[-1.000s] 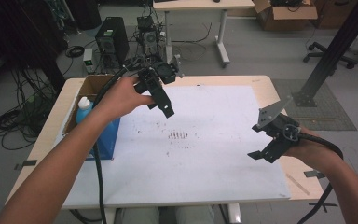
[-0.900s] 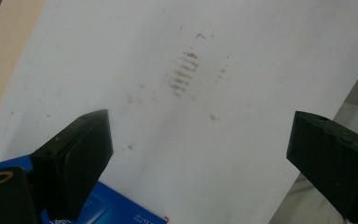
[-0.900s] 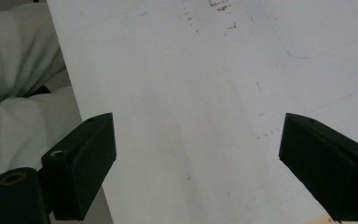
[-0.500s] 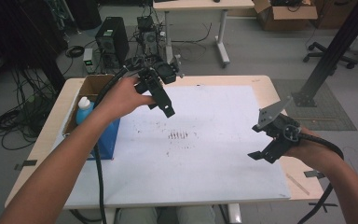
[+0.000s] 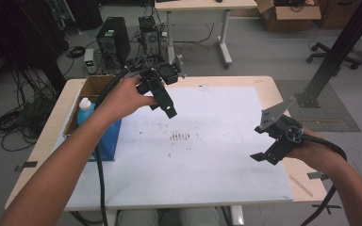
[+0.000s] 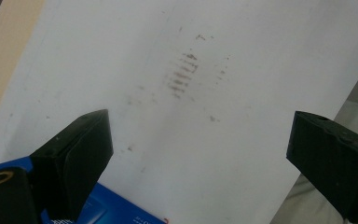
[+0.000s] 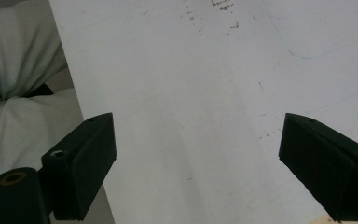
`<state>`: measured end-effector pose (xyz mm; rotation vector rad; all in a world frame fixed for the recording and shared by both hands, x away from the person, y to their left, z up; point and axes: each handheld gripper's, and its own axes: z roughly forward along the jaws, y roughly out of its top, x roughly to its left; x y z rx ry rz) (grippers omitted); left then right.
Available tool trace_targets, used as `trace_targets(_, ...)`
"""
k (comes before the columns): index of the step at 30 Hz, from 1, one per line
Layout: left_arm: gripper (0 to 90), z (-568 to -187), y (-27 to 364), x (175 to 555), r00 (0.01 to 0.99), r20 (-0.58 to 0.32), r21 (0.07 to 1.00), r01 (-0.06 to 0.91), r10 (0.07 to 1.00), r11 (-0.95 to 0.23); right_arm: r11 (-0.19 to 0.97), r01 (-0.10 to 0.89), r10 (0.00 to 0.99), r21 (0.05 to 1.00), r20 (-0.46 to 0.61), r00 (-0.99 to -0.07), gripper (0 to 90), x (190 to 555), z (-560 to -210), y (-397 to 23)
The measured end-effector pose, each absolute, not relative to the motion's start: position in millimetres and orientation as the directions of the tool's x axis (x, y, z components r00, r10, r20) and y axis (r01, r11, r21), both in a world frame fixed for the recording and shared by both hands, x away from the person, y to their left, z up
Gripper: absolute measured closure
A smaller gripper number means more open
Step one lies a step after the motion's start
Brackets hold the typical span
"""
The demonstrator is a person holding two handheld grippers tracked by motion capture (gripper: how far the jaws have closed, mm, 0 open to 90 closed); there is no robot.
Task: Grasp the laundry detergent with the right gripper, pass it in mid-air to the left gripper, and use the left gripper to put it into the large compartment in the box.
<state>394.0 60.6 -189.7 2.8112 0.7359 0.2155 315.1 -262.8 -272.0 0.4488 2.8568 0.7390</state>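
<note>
Looking down from the high view, I see the left gripper (image 5: 162, 96) held above the far left part of the white board (image 5: 217, 174), and the right gripper (image 5: 269, 151) near the board's right edge. A blue box (image 5: 109, 141) sits at the left with a bottle (image 5: 85, 110) behind it. Brown smudges (image 5: 181, 136) mark the board's middle. Through the left gripper view, my jaws stand wide apart over the board (image 6: 121, 56), the smudges (image 6: 182, 74) ahead and the box (image 6: 116, 210) below. Through the right gripper view, the jaws are likewise spread over the board (image 7: 191, 93), pale cloth (image 7: 23, 79) at the left.
</note>
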Motion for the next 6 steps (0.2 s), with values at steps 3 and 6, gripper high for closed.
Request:
trace_targets(3, 7.4, -190.0, 60.5, 394.7, 0.864, 0.084, 0.255, 0.463, 0.496, -0.849, 0.833, 0.249, 0.327, 0.494, -0.075, -0.942, 10.6, 314.7, -272.5, -263.5)
trace_targets(6, 7.4, -189.8, 60.6, 395.1, 0.862, 0.081, 0.255, 0.467, 0.5, -0.847, 0.831, 0.252, 0.329, 0.496, -0.074, -0.941, 10.6, 314.3, -273.0, -264.4)
